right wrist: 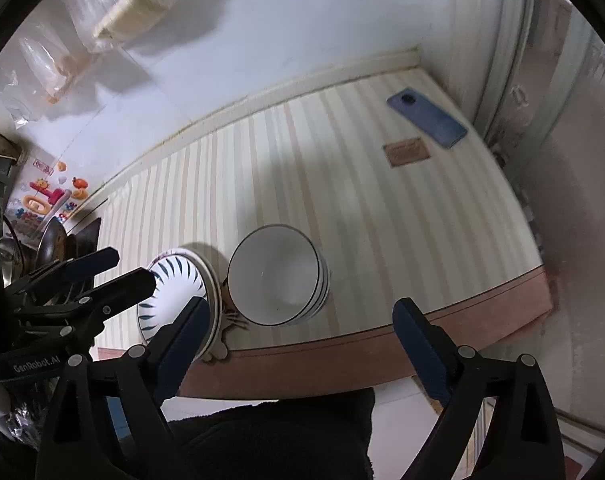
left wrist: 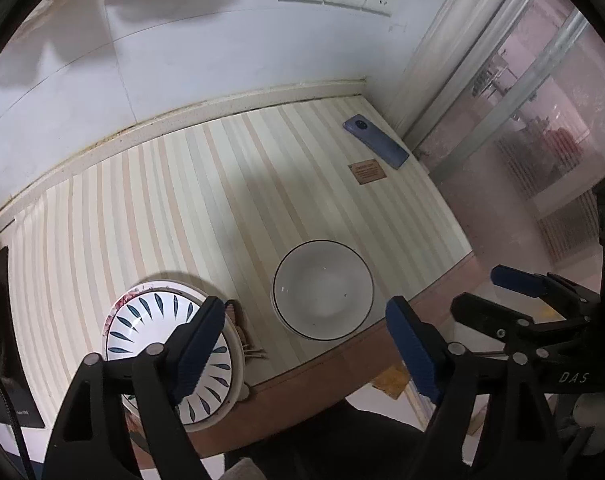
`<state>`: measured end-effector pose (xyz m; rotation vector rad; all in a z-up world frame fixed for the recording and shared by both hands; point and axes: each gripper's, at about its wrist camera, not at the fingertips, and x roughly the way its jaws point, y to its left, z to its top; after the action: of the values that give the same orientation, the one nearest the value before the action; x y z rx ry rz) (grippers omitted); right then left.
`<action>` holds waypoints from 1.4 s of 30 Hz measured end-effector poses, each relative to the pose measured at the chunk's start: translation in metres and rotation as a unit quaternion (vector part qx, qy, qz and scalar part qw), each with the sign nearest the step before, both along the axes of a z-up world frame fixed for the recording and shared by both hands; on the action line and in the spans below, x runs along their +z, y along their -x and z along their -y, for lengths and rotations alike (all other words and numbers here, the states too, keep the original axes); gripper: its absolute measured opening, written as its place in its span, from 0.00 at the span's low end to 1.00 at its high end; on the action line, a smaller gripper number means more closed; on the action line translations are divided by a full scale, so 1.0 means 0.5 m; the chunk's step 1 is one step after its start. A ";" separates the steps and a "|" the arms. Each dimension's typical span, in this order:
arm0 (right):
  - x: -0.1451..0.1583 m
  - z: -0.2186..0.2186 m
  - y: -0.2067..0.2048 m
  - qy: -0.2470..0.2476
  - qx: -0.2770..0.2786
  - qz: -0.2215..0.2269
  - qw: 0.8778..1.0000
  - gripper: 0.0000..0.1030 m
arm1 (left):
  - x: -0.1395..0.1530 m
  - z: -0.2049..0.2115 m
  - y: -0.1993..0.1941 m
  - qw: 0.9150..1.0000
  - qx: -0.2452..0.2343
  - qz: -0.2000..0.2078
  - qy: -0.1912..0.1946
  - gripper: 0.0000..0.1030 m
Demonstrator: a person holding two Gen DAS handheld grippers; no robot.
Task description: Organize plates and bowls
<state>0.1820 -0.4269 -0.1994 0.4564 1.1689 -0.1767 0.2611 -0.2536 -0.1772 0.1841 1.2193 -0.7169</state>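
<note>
Left gripper (left wrist: 306, 344): black angular arms, blue ribbed finger pads (left wrist: 200, 348), grey round rivets. Right gripper (right wrist: 302, 344): same build. White "DAS" and "GenRobot.AI" lettering on the black bodies.

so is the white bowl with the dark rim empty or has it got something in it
Empty. The white bowl stands upright on the striped table, and both wrist views look straight into its bare white inside; it appears to top a stack of similar bowls.

I'm seeing a white bowl (left wrist: 323, 290) with a black rim, a blue-leaf-patterned bowl (left wrist: 142, 320), and a cream-and-beige striped cloth (left wrist: 182, 200).
</note>
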 end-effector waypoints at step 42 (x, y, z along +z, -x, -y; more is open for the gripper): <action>-0.518 0.103 -0.132 -0.353 -0.014 -0.068 0.933 0.88 | -0.419 0.081 -0.167 0.964 0.094 -0.250 -0.015 0.69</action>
<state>0.2482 -0.4783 -0.4585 1.1077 1.3471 0.2043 0.3448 -0.2943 -0.3867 -0.0972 1.7044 -0.5948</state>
